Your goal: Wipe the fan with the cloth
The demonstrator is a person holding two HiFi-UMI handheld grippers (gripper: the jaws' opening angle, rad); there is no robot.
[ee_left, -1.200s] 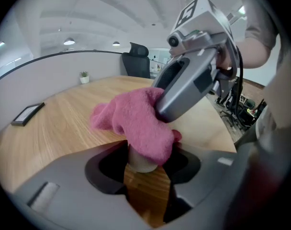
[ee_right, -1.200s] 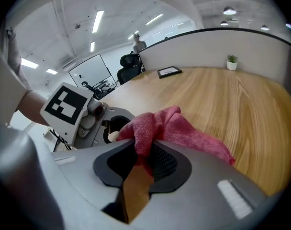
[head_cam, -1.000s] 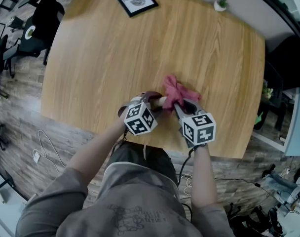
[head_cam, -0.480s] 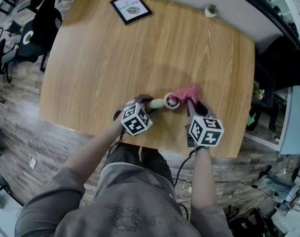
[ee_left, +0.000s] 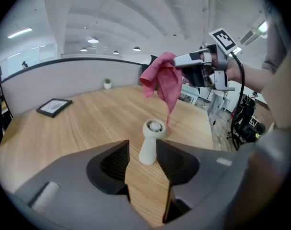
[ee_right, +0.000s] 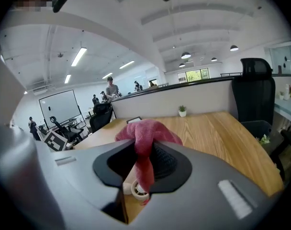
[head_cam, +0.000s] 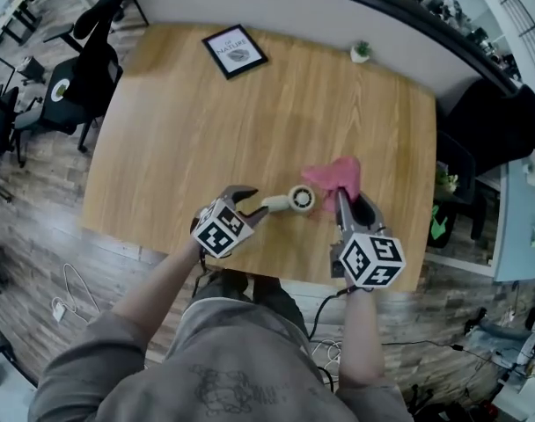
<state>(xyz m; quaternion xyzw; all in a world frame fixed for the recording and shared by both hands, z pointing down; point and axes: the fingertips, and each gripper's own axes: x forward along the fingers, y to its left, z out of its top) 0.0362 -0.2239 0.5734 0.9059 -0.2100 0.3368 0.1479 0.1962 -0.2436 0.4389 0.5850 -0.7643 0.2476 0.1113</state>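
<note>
Fan and cloth both gripped, but we judge the wiping isn't started.
L gripper (head_cam: 254,206) jaws are closing on the fan (head_cam: 294,200) handle. R gripper (head_cam: 344,199) jaws pinch the pink cloth (head_cam: 334,176), hanging just by the fan head over the tabletop (head_cam: 206,121). Whole wipe is left, approx.

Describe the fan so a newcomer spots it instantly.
Find the wooden table and look toward its near edge, just left of the pink cloth. The fan is small and handheld: a slim cream handle ending in a round head, pale and rigid beside the limp cloth.
</note>
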